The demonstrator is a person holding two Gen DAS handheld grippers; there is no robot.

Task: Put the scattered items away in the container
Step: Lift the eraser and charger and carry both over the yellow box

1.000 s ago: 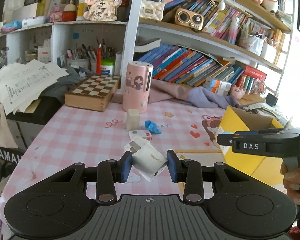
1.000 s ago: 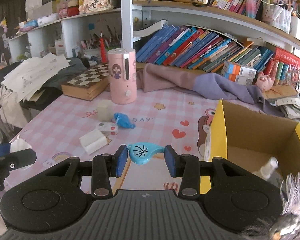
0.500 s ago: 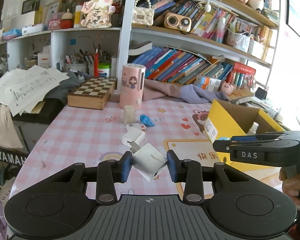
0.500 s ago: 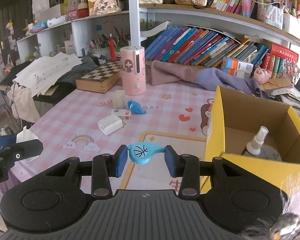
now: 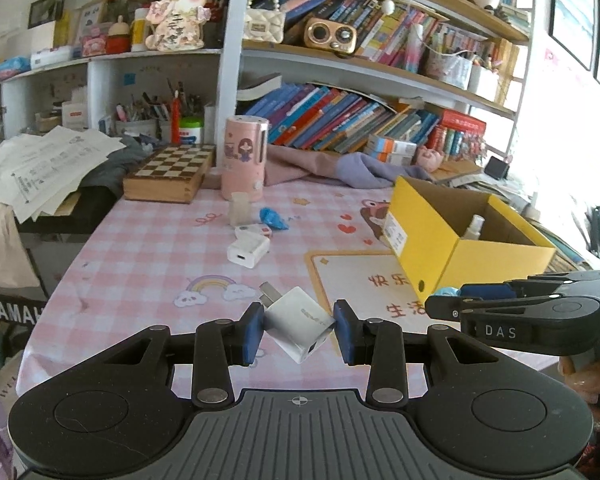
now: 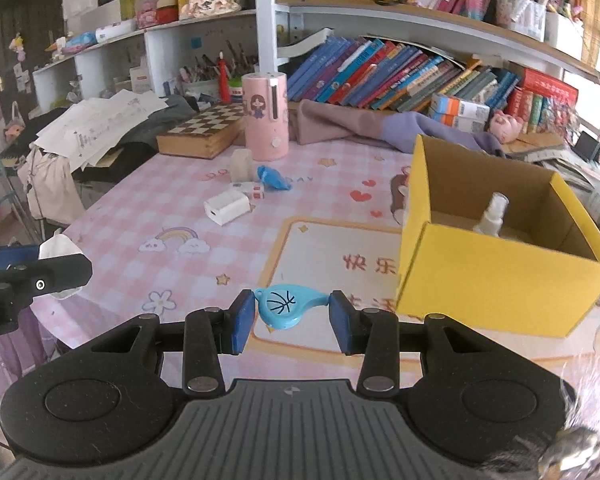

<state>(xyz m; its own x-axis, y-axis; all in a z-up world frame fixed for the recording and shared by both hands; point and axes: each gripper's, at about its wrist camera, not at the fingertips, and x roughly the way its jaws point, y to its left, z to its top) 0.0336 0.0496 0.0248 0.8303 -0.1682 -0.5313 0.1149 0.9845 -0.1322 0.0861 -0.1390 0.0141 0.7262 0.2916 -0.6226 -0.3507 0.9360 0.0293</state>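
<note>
The table (image 5: 148, 248), covered in a pink checked cloth, is carrying everything. A yellow box (image 6: 500, 280) is standing open at 3 o'clock on it, with a spray bottle (image 6: 490, 216) lying inside. A chessboard (image 5: 168, 172) is sitting at 11 o'clock, and a pink canister (image 5: 242, 156) is standing just beside it at 12.

The left gripper (image 5: 299, 330) is hanging above the table's near edge, its jaws pressing on a white charger (image 5: 300, 320) that is tilting, prongs pointing to 10 o'clock. The right gripper (image 6: 292, 316) is hovering at the box's 9 o'clock side, its jaws clamping a blue whistle (image 6: 286, 306) with a basketball print.

Near the table's middle, a second white charger (image 5: 248, 250) is lying flat, touching a small white case (image 5: 254, 232) at its 12 o'clock. A translucent block (image 5: 239, 210) is standing beyond, and a blue crumpled scrap (image 5: 272, 218) is lying at its 3 o'clock.
</note>
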